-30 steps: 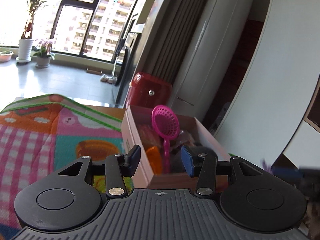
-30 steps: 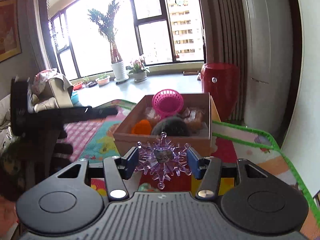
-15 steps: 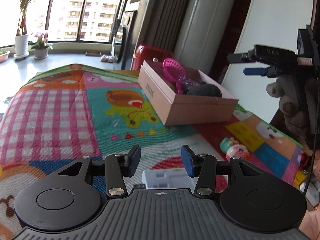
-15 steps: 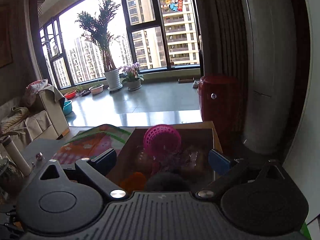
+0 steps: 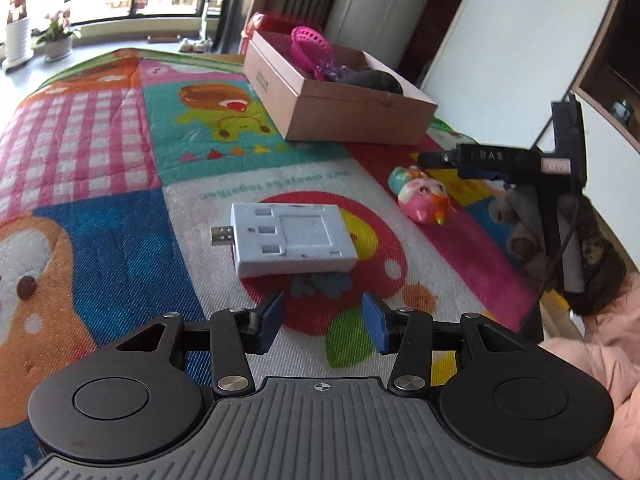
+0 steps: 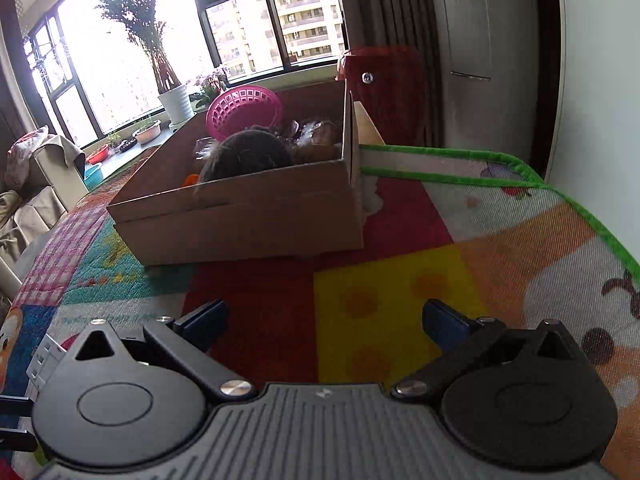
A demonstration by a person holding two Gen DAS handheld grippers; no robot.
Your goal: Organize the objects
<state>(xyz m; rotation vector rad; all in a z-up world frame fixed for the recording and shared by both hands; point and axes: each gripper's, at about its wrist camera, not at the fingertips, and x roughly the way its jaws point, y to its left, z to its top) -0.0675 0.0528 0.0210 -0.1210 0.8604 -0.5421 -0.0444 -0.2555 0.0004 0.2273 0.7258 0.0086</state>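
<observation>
A cardboard box (image 5: 340, 112) stands at the far side of the colourful play mat (image 5: 100, 152); it holds a pink strainer (image 5: 310, 46), a purple spiky toy (image 5: 332, 70) and a dark round thing (image 5: 376, 78). A white USB hub (image 5: 292, 240) lies on the mat just ahead of my open, empty left gripper (image 5: 324, 322). A pink and teal toy (image 5: 420, 194) lies to the right. My right gripper (image 6: 324, 320) is wide open and empty, above the mat in front of the box (image 6: 248, 216). It also shows in the left wrist view (image 5: 500, 160).
A red bin (image 6: 380, 80) stands behind the box. A white wall (image 6: 596, 60) runs along the mat's right edge. Windows, potted plants (image 6: 160, 56) and a sofa (image 6: 36, 184) are beyond the mat on the left.
My right gripper let go of the purple spiky toy into the box, opened wide and drew back. My left gripper pulled back from the box and now faces the white USB hub.
</observation>
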